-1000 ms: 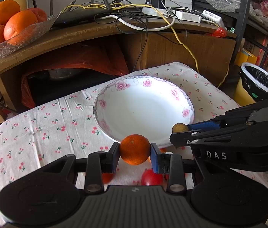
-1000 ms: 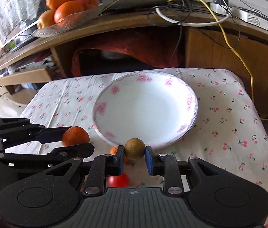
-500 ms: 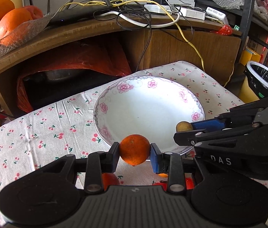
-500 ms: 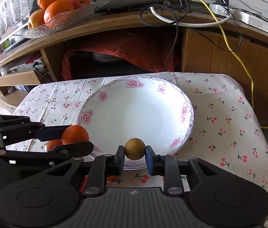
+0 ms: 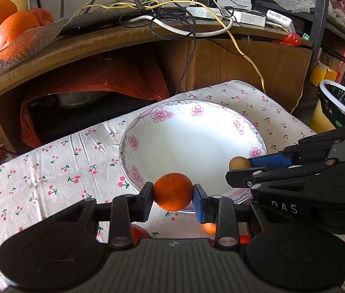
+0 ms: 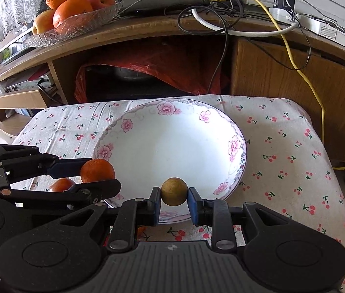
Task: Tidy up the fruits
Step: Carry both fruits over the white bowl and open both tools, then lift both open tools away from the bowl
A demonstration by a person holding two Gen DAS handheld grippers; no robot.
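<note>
My left gripper is shut on a small orange mandarin, held over the near rim of the white flowered plate. My right gripper is shut on a small brown round fruit, held over the plate's near rim. The left gripper with the mandarin shows at the left of the right wrist view; the right gripper with the brown fruit shows at the right of the left wrist view. The plate holds nothing.
Small red and orange fruits lie on the cherry-print tablecloth below the grippers. A glass bowl of oranges and apples stands on the wooden shelf with cables behind. A lined bin stands at the right.
Both grippers have moved forward with their fruits, from the cloth in front of the plate to above its near rim.
</note>
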